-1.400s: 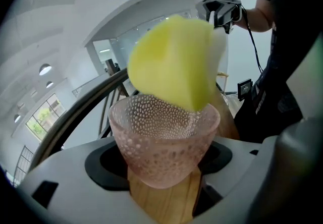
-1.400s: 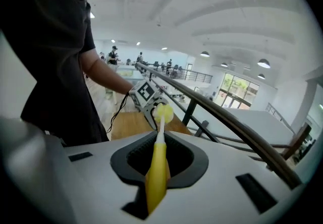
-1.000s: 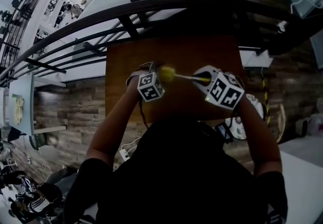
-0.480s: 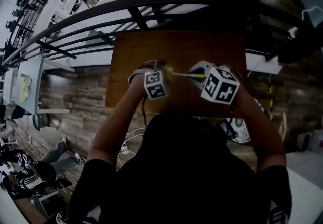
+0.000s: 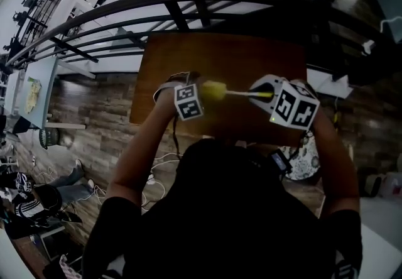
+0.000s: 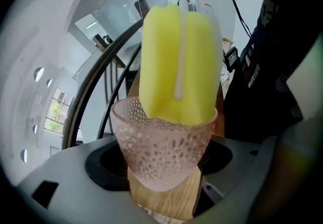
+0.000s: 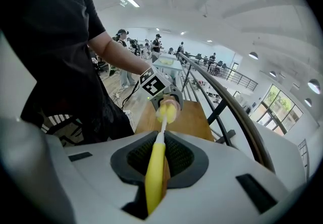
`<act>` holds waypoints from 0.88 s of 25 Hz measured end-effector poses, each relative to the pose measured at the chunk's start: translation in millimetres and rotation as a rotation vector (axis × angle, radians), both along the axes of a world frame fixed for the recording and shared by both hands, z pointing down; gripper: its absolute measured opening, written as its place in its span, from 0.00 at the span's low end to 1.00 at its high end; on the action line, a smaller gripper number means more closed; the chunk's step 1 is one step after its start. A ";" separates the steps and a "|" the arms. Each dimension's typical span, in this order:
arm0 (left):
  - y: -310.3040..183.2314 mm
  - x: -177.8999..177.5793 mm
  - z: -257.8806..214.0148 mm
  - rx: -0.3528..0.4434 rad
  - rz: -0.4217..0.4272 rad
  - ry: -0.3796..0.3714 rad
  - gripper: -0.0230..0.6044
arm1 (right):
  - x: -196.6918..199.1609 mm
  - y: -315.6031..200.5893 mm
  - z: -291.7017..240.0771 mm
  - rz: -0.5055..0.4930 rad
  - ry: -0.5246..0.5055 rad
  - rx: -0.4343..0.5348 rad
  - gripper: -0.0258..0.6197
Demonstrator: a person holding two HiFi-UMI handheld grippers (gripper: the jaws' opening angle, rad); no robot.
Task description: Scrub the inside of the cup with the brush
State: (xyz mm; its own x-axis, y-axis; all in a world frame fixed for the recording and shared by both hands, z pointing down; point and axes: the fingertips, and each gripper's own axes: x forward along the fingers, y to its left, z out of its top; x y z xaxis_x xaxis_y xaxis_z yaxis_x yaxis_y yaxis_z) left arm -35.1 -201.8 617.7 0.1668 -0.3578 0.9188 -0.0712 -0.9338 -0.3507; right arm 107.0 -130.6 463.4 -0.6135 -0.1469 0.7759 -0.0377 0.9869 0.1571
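Above the brown wooden table (image 5: 239,58), a person holds two tools close together, one in each hand. The left hand-held gripper (image 6: 164,185) has its two jaws closed on a pink glass cup (image 6: 161,150). The cup has little bumps and dots all over it. Its bottom sits between the jaws and its open mouth points away from this gripper, toward the other one.

The right hand-held gripper (image 7: 159,156) has its jaws closed tight on the yellow handle (image 7: 154,172) of the brush (image 6: 179,61). A thin white stick runs from the handle out to a fat yellow sponge head. The tip of the sponge is inside the mouth of the cup and fills it from side to side. Most of the sponge sticks out past the rim.

In the head view the brush lies almost flat, reaching from the right gripper across to the left one. The cup itself is hard to make out there, because the left gripper's marker cube (image 5: 188,101) is in front of it. Both grippers are up in the air over the near part of the table, and the cup does not rest on it. A dark curved railing (image 5: 188,0) runs past the far side of the table.
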 end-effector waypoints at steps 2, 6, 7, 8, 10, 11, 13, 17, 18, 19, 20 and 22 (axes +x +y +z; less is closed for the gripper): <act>2.0 1.8 -3.8 0.008 0.006 -0.004 0.63 | -0.5 -1.3 1.0 0.010 0.004 -0.010 0.11; 12.6 24.3 -14.4 0.016 0.047 0.017 0.63 | -14.5 0.4 7.9 -0.001 0.021 -0.008 0.11; 14.8 31.6 -18.6 0.021 0.058 0.024 0.63 | -19.6 0.6 10.2 -0.009 0.029 -0.001 0.11; 15.9 37.9 -22.4 0.031 0.067 0.022 0.63 | -24.4 0.1 12.4 -0.014 0.035 0.007 0.11; 15.2 44.7 -25.3 0.052 0.081 -0.004 0.63 | -29.5 -2.6 15.0 -0.012 0.043 0.017 0.11; 14.8 45.8 -24.4 0.053 0.084 -0.012 0.63 | -29.1 -4.1 15.2 -0.009 0.043 0.018 0.11; 16.3 46.7 -23.1 0.045 0.085 -0.002 0.63 | -25.6 -6.7 15.5 -0.005 0.038 0.010 0.11; 23.4 48.9 -23.8 0.052 0.114 -0.002 0.63 | -17.8 -10.5 12.3 -0.012 0.022 -0.003 0.11; 23.7 49.4 -23.3 0.055 0.122 -0.008 0.63 | -14.9 -12.3 10.4 -0.016 0.020 -0.002 0.11; 22.5 48.9 -22.3 0.058 0.126 -0.017 0.63 | -11.5 -14.7 8.5 -0.018 0.021 -0.002 0.11; 19.9 47.4 -20.6 0.058 0.128 -0.025 0.63 | -7.5 -17.2 6.8 -0.017 0.024 -0.003 0.11; 13.7 41.8 -16.5 0.056 0.124 -0.035 0.63 | 2.2 -20.9 3.7 -0.009 0.032 -0.008 0.11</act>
State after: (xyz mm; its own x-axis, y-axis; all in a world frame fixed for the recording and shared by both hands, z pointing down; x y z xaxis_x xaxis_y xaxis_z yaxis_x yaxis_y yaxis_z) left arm 6.7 -188.0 601.2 0.1808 -0.3874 0.9040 0.0568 -0.9135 -0.4028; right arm 109.2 -151.5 467.1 -0.5893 -0.1355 0.7964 -0.0238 0.9883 0.1505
